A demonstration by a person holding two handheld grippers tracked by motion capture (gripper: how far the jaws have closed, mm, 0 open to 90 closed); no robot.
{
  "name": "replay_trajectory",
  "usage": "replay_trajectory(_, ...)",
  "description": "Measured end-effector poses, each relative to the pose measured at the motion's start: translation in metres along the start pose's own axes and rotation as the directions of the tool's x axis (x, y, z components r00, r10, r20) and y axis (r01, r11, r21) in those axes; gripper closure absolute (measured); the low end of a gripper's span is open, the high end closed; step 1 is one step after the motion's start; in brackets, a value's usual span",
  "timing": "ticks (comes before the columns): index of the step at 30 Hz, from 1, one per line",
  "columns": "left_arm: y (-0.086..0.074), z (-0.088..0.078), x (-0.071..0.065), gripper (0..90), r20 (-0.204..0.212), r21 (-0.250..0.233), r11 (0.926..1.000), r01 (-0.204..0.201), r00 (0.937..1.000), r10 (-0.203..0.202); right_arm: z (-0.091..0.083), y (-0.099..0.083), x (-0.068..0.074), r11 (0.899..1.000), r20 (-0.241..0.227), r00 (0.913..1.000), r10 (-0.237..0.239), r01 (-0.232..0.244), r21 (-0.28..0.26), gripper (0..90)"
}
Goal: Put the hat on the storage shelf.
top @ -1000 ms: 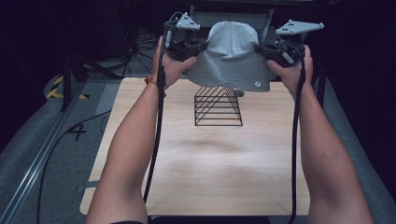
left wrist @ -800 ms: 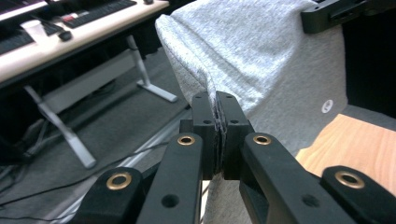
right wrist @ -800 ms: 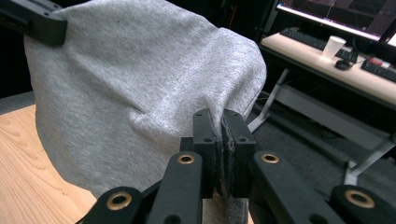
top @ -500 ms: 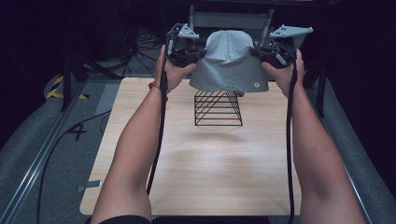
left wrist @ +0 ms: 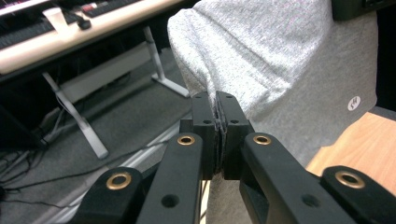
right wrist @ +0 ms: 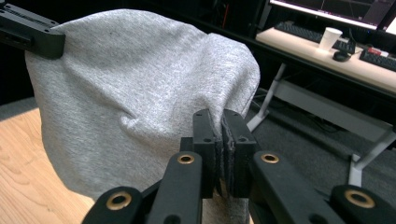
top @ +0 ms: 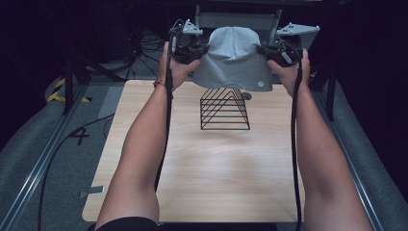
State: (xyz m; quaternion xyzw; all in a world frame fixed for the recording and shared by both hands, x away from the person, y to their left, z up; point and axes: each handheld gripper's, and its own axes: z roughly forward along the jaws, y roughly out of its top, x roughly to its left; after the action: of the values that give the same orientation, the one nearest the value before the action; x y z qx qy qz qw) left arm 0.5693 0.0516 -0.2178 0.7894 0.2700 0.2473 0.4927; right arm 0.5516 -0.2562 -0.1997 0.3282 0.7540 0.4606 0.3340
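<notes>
Cloth hangs lower than before — nearer the rack.

We note a light wooden table with a pale grain, set between grey padded strips and metal rails. On it stands one black wire rack, triangular in profile, with horizontal bars, toward the far middle of the table. It casts a faint shadow on the wood. The table's corner also appears in the left gripper view.
</notes>
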Motion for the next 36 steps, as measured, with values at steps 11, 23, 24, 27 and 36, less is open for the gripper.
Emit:
replay_trajectory(11, -0.021, -0.001, -0.010, 87.8, 0.077, -0.006, 1.0000, 0.001, 0.9970, -0.001, -0.003, -0.021, 0.004, 1.000, -0.044, 0.9990, 0.000, 0.000, 0.012, 85.5)
replay_trajectory(23, -0.015, -0.039, -0.017, 87.8, 0.113, -0.073, 0.9973, -0.010, 0.9934, 0.018, -0.029, -0.016, 0.010, 0.999, -0.063, 0.9980, -0.004, 0.001, -0.036, 85.5)
replay_trajectory(24, -0.015, -0.039, -0.018, 87.8, 0.119, -0.074, 0.9972, -0.011, 0.9927, 0.019, -0.031, -0.016, 0.011, 0.999, -0.063, 0.9980, -0.008, 0.005, -0.036, 85.6)
replay_trajectory(27, -0.020, -0.041, -0.020, 87.8, 0.128, -0.076, 0.9970, -0.010, 0.9915, 0.019, -0.033, -0.017, 0.012, 0.999, -0.063, 0.9979, -0.014, 0.011, -0.041, 85.5)
replay_trajectory(36, -0.043, -0.028, -0.021, 87.7, 0.128, -0.038, 0.9992, 0.010, 0.9918, -0.005, -0.026, -0.031, 0.019, 1.000, -0.080, 0.9966, -0.022, 0.021, -0.008, 85.5)
